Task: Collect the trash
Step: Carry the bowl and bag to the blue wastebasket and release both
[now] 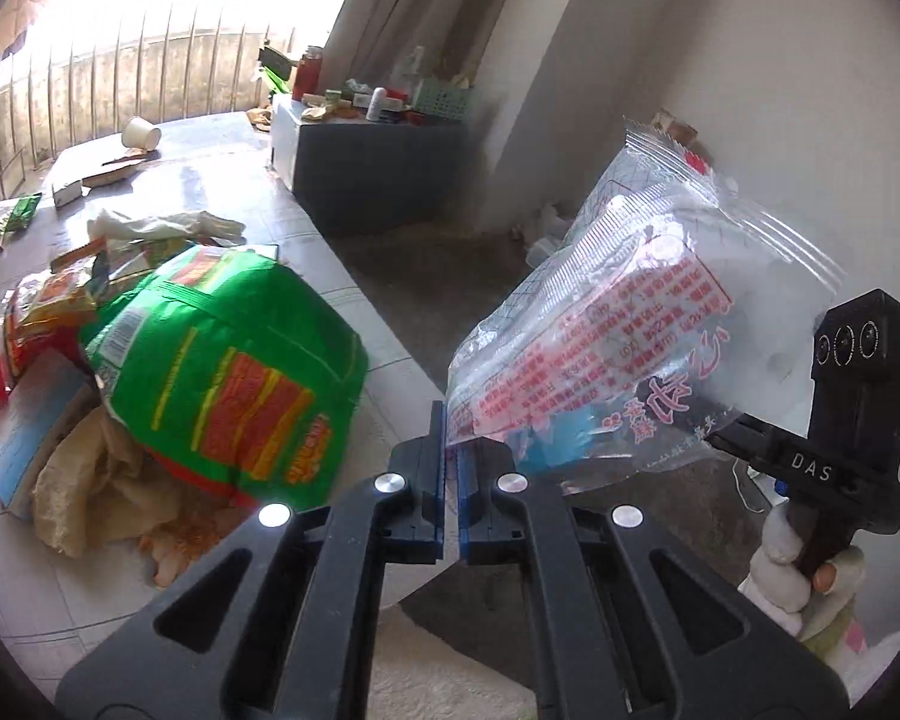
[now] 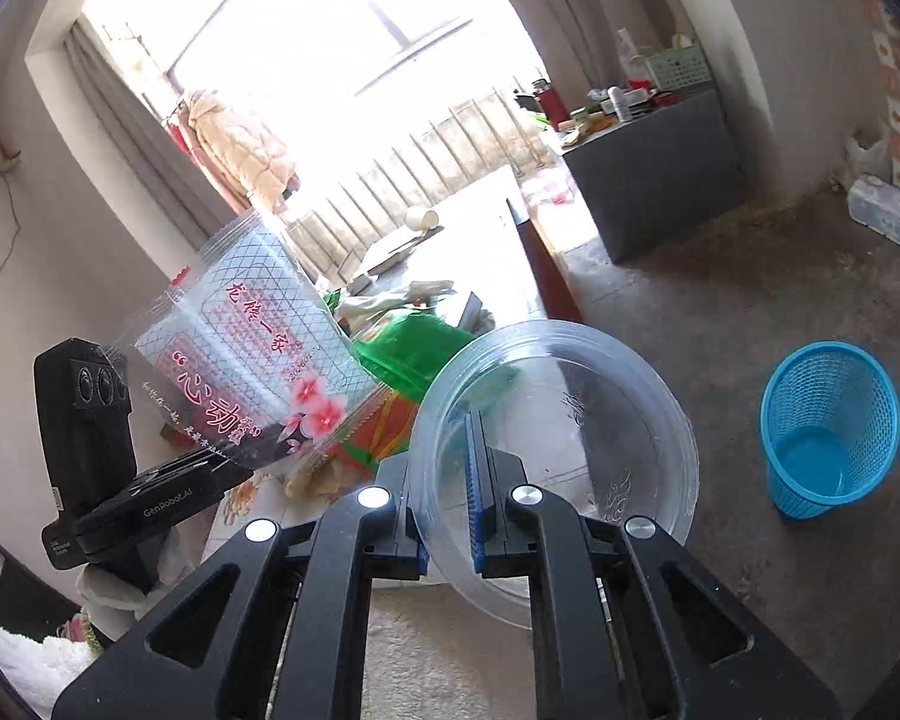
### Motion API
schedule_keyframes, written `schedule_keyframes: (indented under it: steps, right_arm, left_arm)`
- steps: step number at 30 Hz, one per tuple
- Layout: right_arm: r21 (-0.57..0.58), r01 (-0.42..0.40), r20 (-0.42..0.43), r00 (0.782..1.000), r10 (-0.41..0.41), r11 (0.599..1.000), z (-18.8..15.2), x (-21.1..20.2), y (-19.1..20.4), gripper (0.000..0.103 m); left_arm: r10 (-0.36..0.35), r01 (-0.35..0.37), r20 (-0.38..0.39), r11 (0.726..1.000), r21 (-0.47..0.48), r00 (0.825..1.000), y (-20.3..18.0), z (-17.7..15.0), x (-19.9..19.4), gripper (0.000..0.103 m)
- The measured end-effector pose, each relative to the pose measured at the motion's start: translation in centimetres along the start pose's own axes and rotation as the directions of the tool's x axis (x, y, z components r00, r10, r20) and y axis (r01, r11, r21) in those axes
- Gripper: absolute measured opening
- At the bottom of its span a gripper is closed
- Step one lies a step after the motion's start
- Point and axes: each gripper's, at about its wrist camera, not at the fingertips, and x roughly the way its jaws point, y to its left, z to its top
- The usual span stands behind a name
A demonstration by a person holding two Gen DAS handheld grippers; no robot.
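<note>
The table (image 1: 222,180) lay strewn with litter — a big green wrapper (image 1: 234,360) foremost. Beyond its edge, the left gripper (image 1: 450,468) pinched a clear printed bag (image 1: 630,312); the right gripper (image 2: 450,492) clamped a clear plastic bowl's (image 2: 570,420) rim — near a blue basket (image 2: 828,426) on the floor.

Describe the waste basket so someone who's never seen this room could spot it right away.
Look at the bare grey floor to the right of the cluttered table, in front of the dark cabinet. A small bin stands there alone and upright. It is the only bright blue thing on the floor, round, with open mesh walls.
</note>
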Motion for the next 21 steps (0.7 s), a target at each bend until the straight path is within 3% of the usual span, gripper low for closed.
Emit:
schedule_keyframes:
  steps: [3,8,11,15,16,17,18,19,21]
  right_arm:
    - [0.142,0.108,-0.015,0.994,-0.107,0.984,1.1,0.8,-6.3,0.01]
    - [0.35,0.209,-0.089,0.978,-0.19,0.913,1.9,7.1,-15.3,0.01]
    - [0.428,0.232,-0.112,0.973,-0.204,0.873,3.2,10.1,-20.1,0.01]
    - [0.499,0.29,-0.14,0.957,-0.254,0.816,4.9,13.7,-26.4,0.015]
    - [0.515,0.302,-0.151,0.953,-0.262,0.802,5.1,14.6,-28.1,0.021]
    - [0.527,0.322,-0.163,0.947,-0.278,0.787,5.1,15.3,-29.4,0.035]
    - [0.535,0.345,-0.174,0.938,-0.299,0.771,5.1,15.7,-30.4,0.044]
    - [0.54,0.365,-0.181,0.93,-0.319,0.758,4.9,15.9,-31.3,0.044]
    - [0.554,0.371,-0.179,0.927,-0.329,0.745,4.5,15.9,-32.4,0.044]
  left_arm:
    - [-0.09,0.09,-0.162,0.996,-0.004,0.983,-3.6,2.5,8.1,0.002]
    - [-0.079,0.086,-0.381,0.996,0.001,0.921,-7.5,3.6,21.5,0.002]
    - [-0.069,0.078,-0.453,0.997,0.002,0.889,-9.0,4.0,27.8,0.002]
    - [-0.027,0.051,-0.503,0.998,0.034,0.864,-10.9,4.7,35.4,0.004]
    - [-0.015,0.045,-0.512,0.998,0.046,0.859,-11.2,4.8,37.0,0.016]
    - [-0.001,0.034,-0.519,0.998,0.053,0.855,-11.4,4.9,38.2,0.035]
    - [0.007,0.02,-0.519,0.999,0.048,0.855,-11.2,5.0,39.2,0.044]
    - [0.008,0.011,-0.512,0.999,0.035,0.859,-11.0,5.0,40.2,0.049]
    - [-0.008,0.018,-0.509,1.0,0.015,0.861,-10.5,5.3,40.8,0.049]
